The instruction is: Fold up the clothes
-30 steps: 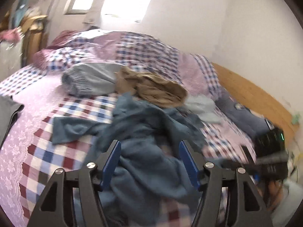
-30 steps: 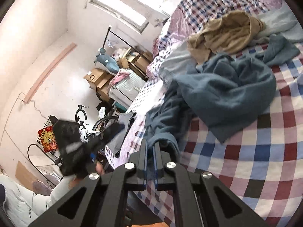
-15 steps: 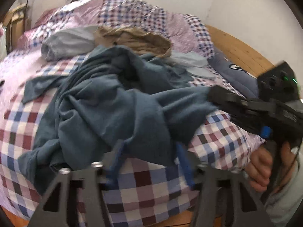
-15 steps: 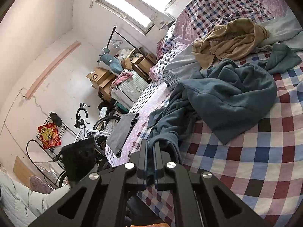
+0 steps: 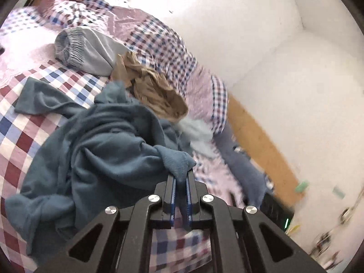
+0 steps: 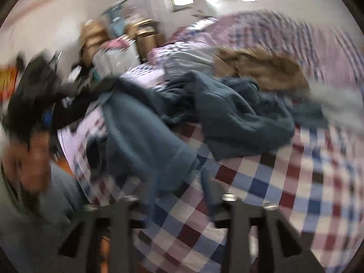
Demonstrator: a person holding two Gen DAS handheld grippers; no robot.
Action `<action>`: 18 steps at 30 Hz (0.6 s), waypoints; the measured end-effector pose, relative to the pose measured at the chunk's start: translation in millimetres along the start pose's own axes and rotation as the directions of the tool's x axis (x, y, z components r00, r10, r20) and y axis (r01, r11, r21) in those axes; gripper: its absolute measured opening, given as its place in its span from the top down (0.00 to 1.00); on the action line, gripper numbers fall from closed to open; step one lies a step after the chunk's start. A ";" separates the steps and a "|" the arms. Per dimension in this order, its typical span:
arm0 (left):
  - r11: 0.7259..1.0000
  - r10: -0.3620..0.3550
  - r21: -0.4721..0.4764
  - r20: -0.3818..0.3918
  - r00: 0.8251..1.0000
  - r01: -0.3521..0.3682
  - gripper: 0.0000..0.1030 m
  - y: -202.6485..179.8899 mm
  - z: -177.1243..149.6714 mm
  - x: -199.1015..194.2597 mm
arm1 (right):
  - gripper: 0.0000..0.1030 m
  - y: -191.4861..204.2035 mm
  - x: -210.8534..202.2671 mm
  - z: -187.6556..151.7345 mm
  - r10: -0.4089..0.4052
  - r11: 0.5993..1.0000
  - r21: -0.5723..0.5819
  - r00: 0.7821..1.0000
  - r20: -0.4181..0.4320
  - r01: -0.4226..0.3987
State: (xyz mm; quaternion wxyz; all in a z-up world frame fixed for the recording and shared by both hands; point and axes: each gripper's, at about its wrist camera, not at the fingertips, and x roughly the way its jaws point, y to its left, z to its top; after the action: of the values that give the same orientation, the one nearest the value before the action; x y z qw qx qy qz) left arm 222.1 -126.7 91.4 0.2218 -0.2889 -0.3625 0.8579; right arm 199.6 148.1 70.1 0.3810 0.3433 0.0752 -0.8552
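Left gripper (image 5: pixel 180 183) is pinching a bunched corner of the blue-grey garment (image 5: pixel 97 145), fingers clamped tight on the cloth w/ a knot of fabric poking out above the tips. Rest of that garment is lying crumpled on the checked bed (image 5: pixel 20 122), one end trailing toward the bed edge, folds piled on each other, nothing flat or squared. Right gripper (image 6: pixel 179 201) is sitting low over the bedsheet nr the garment's near edge; view is v. blurred, but its fingers are looking spread apart w/ no cloth between them. Behind the blue piece, a tan garment (image 5: pixel 157 95) and a grey one w/ elastic waistband (image 5: pixel 91 47) are heaped, also unfolded. So I'm reading this as the sorting-out stage: getting hold of the piece so it can be spread. Next move is prob. calling for the right side to catch a second corner or hem, then both pulling apart to open the cloth flat on the bed.
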 end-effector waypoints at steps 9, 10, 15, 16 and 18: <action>0.989 -0.128 -0.077 -0.011 0.992 0.127 0.94 11.2 18.8 5.6 | 0.54 65.8 10.1 -11.7 -0.109 0.965 -0.234 0.992 0.063 0.121; 0.988 -0.141 -0.068 -0.035 0.989 0.138 0.94 8.0 17.5 10.2 | 0.54 70.9 12.6 -12.3 -0.119 0.963 -0.236 0.990 0.071 0.133; 0.985 -0.171 -0.017 -0.158 0.972 0.171 0.94 -7.9 9.3 37.5 | 0.54 92.2 24.8 -15.5 -0.150 0.959 -0.228 0.984 0.097 0.169; 0.984 -0.176 -0.012 -0.175 0.969 0.177 0.94 -10.3 7.5 42.3 | 0.54 94.7 27.4 -16.8 -0.177 0.956 -0.219 0.979 0.099 0.195; 0.983 -0.181 -0.005 -0.195 0.964 0.183 0.94 -14.3 3.9 47.0 | 0.54 96.8 32.6 -17.7 -0.229 0.948 -0.205 0.968 0.100 0.245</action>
State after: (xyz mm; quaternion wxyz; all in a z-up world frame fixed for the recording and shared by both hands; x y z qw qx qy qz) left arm 187.5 -91.8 88.6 0.3359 -0.3352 -0.3584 0.8040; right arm 261.6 67.9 48.7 0.3129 0.2560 0.1937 -0.8939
